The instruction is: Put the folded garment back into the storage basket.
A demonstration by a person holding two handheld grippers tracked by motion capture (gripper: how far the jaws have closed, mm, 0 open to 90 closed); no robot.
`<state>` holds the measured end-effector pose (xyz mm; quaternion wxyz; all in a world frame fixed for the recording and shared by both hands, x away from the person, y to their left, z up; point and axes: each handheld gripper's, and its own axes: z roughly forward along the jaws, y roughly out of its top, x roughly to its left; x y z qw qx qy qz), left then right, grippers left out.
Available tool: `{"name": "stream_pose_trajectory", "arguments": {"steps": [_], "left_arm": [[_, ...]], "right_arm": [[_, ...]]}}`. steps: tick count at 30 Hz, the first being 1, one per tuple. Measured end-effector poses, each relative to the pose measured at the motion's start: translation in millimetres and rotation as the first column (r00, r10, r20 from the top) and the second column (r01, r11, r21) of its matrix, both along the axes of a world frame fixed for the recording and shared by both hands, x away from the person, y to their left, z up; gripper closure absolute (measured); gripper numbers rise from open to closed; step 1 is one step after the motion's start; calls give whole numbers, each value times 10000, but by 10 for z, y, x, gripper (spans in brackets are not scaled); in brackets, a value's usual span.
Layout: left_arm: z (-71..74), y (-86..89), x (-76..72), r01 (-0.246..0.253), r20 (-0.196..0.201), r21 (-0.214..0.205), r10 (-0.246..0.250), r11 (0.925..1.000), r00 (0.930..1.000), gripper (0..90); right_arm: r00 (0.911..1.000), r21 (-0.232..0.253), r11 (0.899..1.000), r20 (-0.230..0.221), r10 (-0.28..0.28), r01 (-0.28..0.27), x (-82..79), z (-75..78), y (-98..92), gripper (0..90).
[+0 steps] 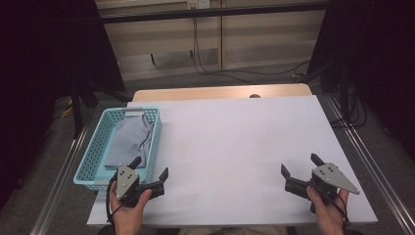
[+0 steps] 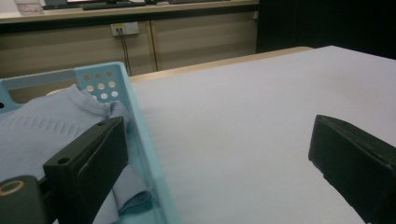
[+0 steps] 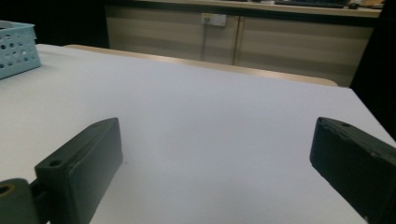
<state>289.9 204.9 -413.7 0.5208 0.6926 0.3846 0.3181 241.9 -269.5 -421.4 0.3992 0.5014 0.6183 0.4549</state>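
A folded grey-blue garment (image 1: pixel 128 139) lies inside the light blue basket (image 1: pixel 88 166) at the desk's (image 1: pixel 235 147) left edge. The left gripper (image 1: pixel 149 169), jaws wide, straddles the basket's near right wall; the right gripper (image 1: pixel 299 166), also wide and empty, hovers far right of the basket.

the table (image 1: pixel 235 142) lies bare across the middle and right — the basket (image 1: pixel 96 149) walls off its left edge.
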Motion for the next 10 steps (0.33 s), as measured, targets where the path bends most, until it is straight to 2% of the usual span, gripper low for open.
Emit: {"name": "stream_pose_trajectory", "arguments": {"steps": [4, 7, 10], "left_arm": [[5, -6, 26, 21, 33, -176, -20, 9998, 10000, 49], [6, 0, 44, 86, -111, -330, -90, 9994, 9999, 49], [13, 10, 38, -7, 38, -289, 8, 9996, 10000, 49]], "right_arm": [[9999, 89, 9999, 94, 135, -136, 10, -24, 2, 24], [10000, 205, 9998, 4, 25, -25, 18, -35, -4, 24], [9999, 211, 9998, -108, -45, 48, 16, -27, -8, 24]]}}
